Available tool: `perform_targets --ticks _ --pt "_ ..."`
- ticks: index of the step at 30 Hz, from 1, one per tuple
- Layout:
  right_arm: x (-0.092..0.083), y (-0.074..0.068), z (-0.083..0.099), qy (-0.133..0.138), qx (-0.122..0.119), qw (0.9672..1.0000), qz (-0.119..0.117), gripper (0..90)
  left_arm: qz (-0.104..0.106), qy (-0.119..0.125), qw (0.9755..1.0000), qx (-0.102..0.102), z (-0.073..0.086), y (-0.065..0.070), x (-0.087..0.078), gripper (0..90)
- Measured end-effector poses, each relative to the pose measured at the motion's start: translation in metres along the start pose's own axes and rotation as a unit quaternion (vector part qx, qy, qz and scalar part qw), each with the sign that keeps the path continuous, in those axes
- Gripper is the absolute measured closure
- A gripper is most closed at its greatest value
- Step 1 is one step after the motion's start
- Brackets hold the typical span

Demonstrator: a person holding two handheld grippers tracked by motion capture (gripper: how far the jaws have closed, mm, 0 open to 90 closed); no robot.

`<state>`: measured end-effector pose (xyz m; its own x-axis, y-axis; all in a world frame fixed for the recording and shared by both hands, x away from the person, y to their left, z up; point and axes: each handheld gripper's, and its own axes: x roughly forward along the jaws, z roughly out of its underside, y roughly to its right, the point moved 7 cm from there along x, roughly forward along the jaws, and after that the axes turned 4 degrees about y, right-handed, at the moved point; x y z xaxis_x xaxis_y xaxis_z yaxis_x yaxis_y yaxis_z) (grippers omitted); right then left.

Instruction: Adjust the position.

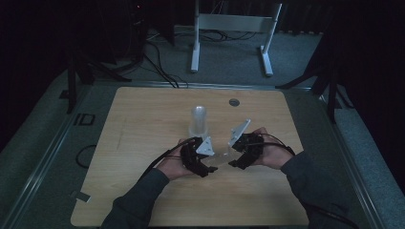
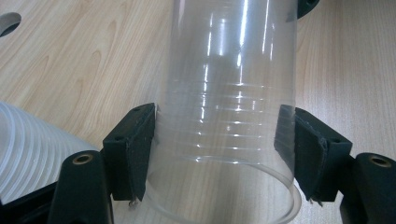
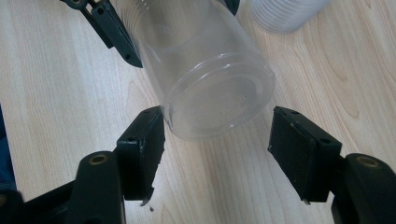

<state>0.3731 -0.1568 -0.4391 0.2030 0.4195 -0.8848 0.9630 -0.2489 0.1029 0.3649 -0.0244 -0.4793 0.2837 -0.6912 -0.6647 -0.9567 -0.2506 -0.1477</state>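
The clear plastic cup (image 2: 229,116) lies tipped on its side between my two hands, low over the near middle of the pale wooden tabletop (image 1: 138,124). My left claw (image 2: 217,154) is clenched across its wall near the open rim; both black pads (image 2: 133,149) press the plastic, one on each side. The cup's closed base points toward my right hand.

My right claw (image 3: 217,149) is released around that base: in the right gripper view the left pad looks to be just at the edge of the base, though I cannot tell if it touches, and the right pad stands apart from it, with wood showing in the gap. So the cup rests in the left claw alone.

I judge this to be a hand-over or a two-handed grip in the making, with the left hand presenting the cup and the right hand lined up on its bottom end. The next move calls for the right claw to close squarely on the base without denting the thin wall, and only then for the left to let go. The base is round and smooth, so an off-centre pinch could make it slip.

Farther off, just beyond my left hand, stands an upright stack of ribbed translucent cups (image 1: 198,121), apart from the held cup.
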Motion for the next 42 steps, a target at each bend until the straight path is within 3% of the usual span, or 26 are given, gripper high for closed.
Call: perform_targets --ticks 12,31,42 --pt "0.0014 -0.0035 -0.0066 0.007 -0.017 0.9997 -0.014 32.6 0.003 -0.001 1.0 0.004 -0.0003 0.0015 0.0011 30.3" --pt "0.007 -0.0085 -0.0082 0.014 -0.016 0.9992 -0.034 34.1 0.022 0.003 0.9997 0.008 -0.002 0.0068 0.0038 29.6" --pt "0.0055 -0.0088 -0.0061 0.022 -0.011 0.9989 -0.04 40.7 0.01 0.009 0.9999 -0.005 -0.0046 0.0054 0.0032 20.5"
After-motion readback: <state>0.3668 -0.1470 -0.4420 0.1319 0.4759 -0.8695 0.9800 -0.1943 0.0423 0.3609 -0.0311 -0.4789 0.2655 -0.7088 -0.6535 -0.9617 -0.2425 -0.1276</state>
